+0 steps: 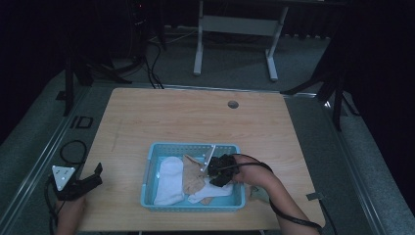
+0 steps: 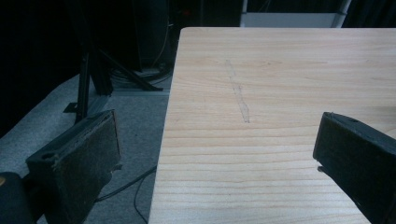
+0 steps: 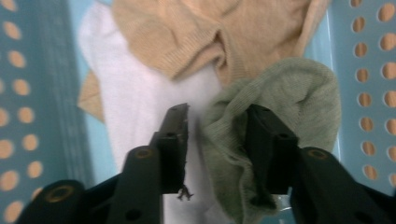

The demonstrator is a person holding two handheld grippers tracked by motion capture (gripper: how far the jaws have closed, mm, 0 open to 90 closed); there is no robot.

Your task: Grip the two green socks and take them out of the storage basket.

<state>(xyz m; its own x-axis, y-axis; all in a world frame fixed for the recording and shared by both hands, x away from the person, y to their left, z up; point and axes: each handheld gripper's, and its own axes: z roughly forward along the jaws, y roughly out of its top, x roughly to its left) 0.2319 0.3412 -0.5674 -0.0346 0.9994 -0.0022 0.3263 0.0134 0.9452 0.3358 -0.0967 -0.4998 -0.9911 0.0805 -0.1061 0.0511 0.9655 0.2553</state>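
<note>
Reaching down into the blue basket (image 1: pixel 149 166), right gripper (image 3: pixel 217 122) with jaws part-open astride a fold of the green sock (image 3: pixel 285 93), one jaw pressed into its cloth, the other over the white sock (image 3: pixel 135 107). Tan sock (image 3: pixel 210 32) just beyond. Left gripper (image 2: pixel 215 154) parted wide, empty, above the table (image 2: pixel 280 70) edge.
</note>
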